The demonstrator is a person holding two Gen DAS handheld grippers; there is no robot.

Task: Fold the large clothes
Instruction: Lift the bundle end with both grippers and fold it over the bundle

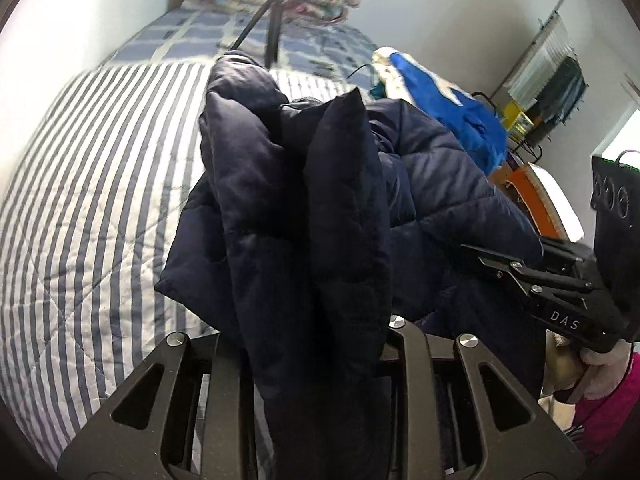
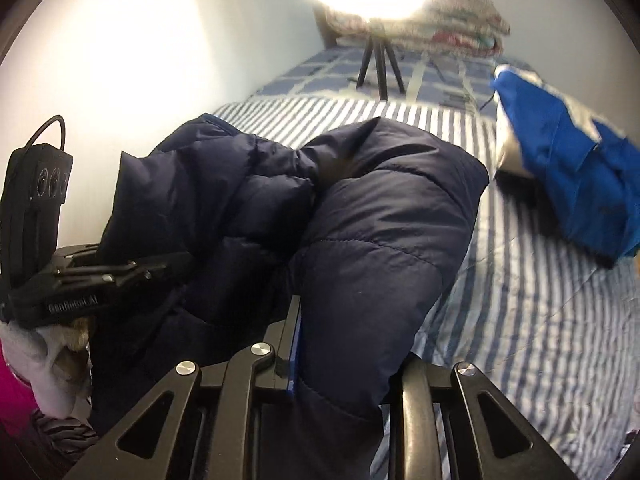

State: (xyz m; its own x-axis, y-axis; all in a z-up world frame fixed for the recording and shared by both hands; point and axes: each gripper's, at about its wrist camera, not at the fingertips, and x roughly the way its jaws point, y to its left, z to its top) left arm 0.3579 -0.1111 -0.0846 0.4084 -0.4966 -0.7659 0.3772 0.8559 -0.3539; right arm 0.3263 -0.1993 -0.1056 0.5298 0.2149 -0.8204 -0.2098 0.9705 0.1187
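Above the striped bed [image 1: 80, 200], both grippers' fingers clamp the navy puffer jacket [image 1: 304, 208], which hides their tips.

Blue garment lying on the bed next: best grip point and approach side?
Judging by the right wrist view, take the blue garment at its raised upper corner, near the bright ring light, coming from the open striped bedspread side on its near left. That ridge stands up off the bed, so fingers could close across it. Both grippers look shut on the navy puffer jacket now.
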